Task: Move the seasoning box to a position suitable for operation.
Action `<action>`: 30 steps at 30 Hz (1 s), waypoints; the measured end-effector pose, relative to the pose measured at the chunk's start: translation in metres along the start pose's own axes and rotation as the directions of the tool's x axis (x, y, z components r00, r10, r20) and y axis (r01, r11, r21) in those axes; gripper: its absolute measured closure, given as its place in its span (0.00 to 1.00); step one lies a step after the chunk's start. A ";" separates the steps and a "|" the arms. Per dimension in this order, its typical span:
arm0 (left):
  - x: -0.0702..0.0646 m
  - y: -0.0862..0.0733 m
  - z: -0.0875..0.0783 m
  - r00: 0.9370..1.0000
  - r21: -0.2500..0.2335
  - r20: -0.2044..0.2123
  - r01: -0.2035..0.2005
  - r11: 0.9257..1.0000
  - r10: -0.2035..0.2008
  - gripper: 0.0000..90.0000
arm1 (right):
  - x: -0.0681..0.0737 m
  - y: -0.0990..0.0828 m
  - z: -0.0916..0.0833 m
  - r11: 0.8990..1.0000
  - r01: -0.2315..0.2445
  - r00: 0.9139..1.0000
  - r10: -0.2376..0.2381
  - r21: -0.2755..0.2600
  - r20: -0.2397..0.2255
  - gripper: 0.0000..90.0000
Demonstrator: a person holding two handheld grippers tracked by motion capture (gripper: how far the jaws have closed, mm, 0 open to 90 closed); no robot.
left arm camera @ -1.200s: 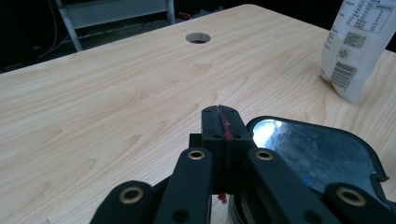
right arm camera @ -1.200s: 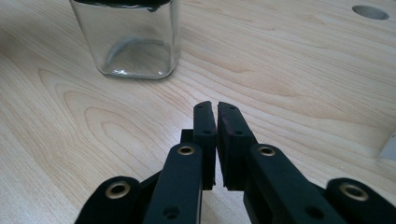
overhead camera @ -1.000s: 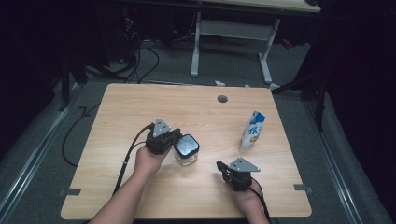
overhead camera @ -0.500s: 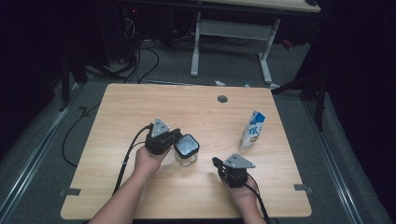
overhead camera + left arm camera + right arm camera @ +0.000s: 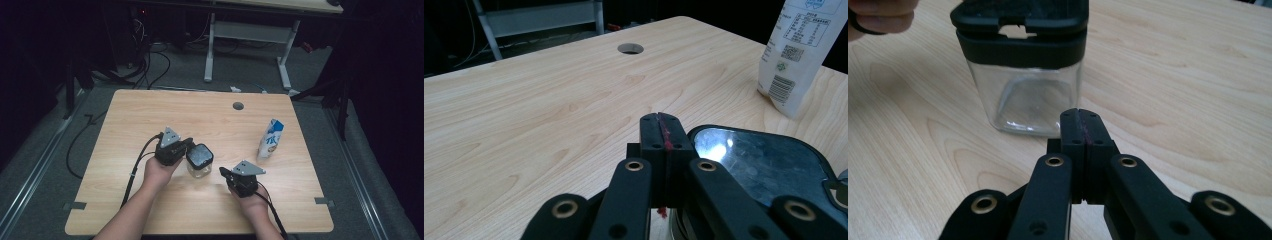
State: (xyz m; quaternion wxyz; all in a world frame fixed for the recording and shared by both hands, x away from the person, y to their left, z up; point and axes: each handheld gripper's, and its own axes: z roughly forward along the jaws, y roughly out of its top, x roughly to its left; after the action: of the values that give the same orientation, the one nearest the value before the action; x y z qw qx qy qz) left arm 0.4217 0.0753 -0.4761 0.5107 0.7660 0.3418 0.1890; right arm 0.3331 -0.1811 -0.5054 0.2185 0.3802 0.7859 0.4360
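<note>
A clear square glass jar with a black lid stands on the wooden table. My left gripper is shut and empty, its tips touching the lid's left side; in the left gripper view the shut jaws sit beside the glossy lid. My right gripper lies low on the table to the jar's right, pointing at it. Its jaws have just closed with nothing between them. The right gripper view shows the shut tips a short way from the jar.
A white and blue milk carton stands upright at the right of the table, also seen as the carton. A round cable hole sits near the far edge. Cables trail from both grippers off the near side.
My right gripper has moved left and a little forward, closer to the jar. The left gripper and the jar have stayed where they were.
</note>
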 end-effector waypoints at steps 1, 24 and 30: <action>0.000 0.000 0.000 1.000 0.000 0.000 0.001 1.000 -0.001 1.00 | 0.001 0.001 0.001 1.000 0.003 1.000 -0.003 0.000 -0.005 1.00; 0.001 0.000 0.001 1.000 0.004 -0.003 0.005 1.000 -0.005 1.00 | 0.010 0.023 0.008 0.998 -0.009 1.000 0.010 -0.066 0.009 1.00; 0.001 0.000 0.001 1.000 0.003 -0.006 0.009 1.000 -0.009 1.00 | 0.010 0.028 0.008 0.996 -0.007 1.000 0.008 -0.088 0.014 1.00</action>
State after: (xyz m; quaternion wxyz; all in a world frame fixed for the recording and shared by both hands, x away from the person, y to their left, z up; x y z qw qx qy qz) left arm 0.4231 0.0758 -0.4770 0.5095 0.7646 0.3470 0.1883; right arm 0.3436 -0.1602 -0.4855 0.2388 0.3764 0.7630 0.4682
